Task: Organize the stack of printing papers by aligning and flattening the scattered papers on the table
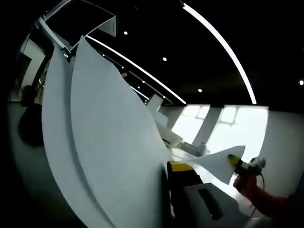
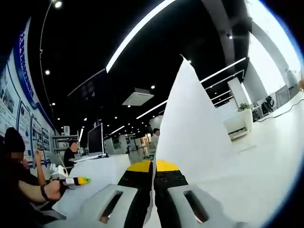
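Observation:
Several white paper sheets [image 1: 109,142] are held up off the table, bowed and fanned apart, standing tall in the left gripper view. My left gripper [image 1: 170,166] is shut on their lower edge; one yellow-tipped jaw shows and the sheets hide the other. A far corner of paper [image 1: 218,161] is pinched by my right gripper [image 1: 236,161], with a hand behind it. In the right gripper view, my right gripper [image 2: 153,166] is shut on a sheet [image 2: 190,128] that rises to a point. The left gripper [image 2: 80,181] grips the paper's other end at the lower left.
The white table [image 2: 270,175] stretches away to the right. A person [image 2: 71,153] sits by a monitor [image 2: 95,137] further back, and another person [image 2: 12,156] is close at the left edge. A white floor unit [image 2: 236,126] stands by the windows.

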The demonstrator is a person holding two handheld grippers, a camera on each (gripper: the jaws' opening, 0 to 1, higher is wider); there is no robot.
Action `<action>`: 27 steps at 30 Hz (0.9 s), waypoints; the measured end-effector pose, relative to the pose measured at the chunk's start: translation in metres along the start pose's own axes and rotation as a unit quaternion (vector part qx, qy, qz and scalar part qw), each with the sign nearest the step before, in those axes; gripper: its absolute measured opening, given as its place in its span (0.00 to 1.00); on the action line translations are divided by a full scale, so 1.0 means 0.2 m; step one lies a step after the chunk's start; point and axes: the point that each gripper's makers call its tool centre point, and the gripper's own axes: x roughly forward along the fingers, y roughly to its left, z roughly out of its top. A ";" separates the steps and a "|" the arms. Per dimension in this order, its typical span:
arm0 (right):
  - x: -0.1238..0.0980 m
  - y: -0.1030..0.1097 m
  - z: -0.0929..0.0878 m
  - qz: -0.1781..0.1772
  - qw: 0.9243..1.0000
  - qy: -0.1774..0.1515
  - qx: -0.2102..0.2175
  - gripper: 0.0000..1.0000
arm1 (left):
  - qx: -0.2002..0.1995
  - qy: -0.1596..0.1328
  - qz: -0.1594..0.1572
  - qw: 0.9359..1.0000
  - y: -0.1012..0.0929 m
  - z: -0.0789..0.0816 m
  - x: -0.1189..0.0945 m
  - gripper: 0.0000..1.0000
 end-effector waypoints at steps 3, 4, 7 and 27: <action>0.02 0.02 0.01 0.006 1.000 0.000 -0.002 0.00 | -0.001 -0.001 -0.002 1.000 0.00 0.00 0.00 0.12; 0.02 0.03 0.01 0.008 1.000 0.000 -0.003 0.00 | -0.001 -0.001 -0.002 1.000 0.00 0.00 0.00 0.12; 0.04 0.06 0.03 0.015 1.000 0.000 -0.005 0.00 | 0.002 -0.002 -0.002 1.000 0.00 0.00 0.00 0.12; 0.15 0.36 0.10 0.078 0.997 -0.001 -0.023 0.00 | -0.001 -0.002 -0.007 1.000 -0.01 0.00 0.00 0.12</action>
